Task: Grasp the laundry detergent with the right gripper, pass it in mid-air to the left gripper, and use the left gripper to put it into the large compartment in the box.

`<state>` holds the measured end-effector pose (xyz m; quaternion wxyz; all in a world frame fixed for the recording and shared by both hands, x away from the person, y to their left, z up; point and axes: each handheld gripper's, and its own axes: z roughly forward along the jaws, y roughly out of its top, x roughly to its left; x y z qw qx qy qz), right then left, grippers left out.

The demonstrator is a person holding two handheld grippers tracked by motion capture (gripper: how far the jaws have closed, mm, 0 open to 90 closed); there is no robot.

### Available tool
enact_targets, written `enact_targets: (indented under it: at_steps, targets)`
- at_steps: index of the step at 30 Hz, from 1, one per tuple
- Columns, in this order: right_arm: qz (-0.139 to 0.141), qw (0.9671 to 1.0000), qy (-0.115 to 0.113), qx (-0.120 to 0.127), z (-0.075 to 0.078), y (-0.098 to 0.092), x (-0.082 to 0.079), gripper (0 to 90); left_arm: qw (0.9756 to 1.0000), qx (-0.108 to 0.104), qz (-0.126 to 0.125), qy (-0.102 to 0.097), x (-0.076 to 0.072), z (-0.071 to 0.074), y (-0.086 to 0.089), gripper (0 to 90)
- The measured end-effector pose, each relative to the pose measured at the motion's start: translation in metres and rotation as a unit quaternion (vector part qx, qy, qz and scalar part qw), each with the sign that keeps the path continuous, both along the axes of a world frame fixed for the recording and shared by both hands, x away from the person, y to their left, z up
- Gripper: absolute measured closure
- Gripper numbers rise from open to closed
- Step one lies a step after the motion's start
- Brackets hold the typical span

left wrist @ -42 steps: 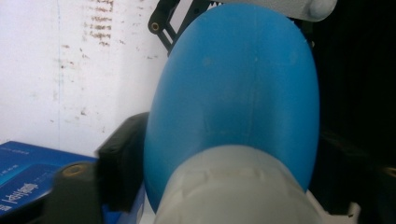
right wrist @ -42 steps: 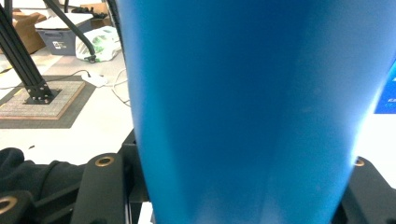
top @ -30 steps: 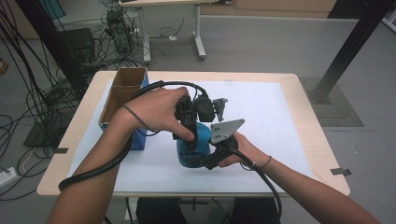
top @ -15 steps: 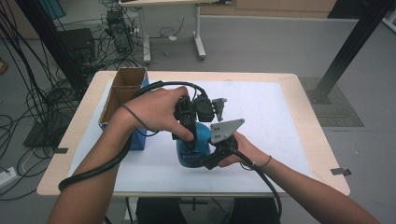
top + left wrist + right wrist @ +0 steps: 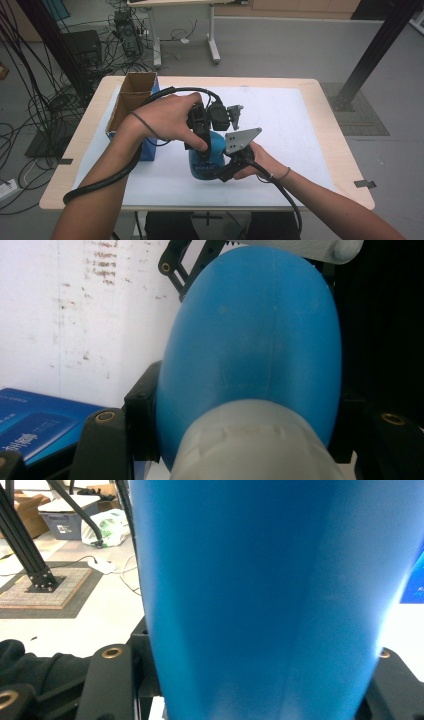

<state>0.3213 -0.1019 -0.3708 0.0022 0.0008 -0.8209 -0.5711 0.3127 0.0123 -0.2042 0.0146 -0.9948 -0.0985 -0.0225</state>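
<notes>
Bottle: a blue bottle [image 5: 206, 159] with a grey cap stands mid-desk [image 5: 300, 125], just right of a cardboard box [image 5: 131, 97].
Left gripper [image 5: 200, 142]: fingers clamped on the bottle's top.
Right gripper [image 5: 227, 167]: fingers clamped on its body.

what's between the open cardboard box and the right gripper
In the high view, the blue plastic bottle and the left gripper clamped on it lie between the open cardboard box and the right gripper.
</notes>
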Motion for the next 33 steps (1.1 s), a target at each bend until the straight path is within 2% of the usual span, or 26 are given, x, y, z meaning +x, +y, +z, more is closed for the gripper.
enact_targets:
  at_steps: [25, 33]
  targets:
    - [0.001, 1.0, -0.009, 0.001, 0.002, -0.002, 0.0002, 40.2, 1.0, 0.0, -0.001, -0.002, -0.0017, 0.0023, -0.0021, 36.3]
    - [0.001, 1.0, -0.004, 0.006, 0.0019, -0.0013, 0.0002, 40.2, 1.0, -0.001, 0.001, -0.004, -0.0017, 0.0035, -0.0018, 36.3]
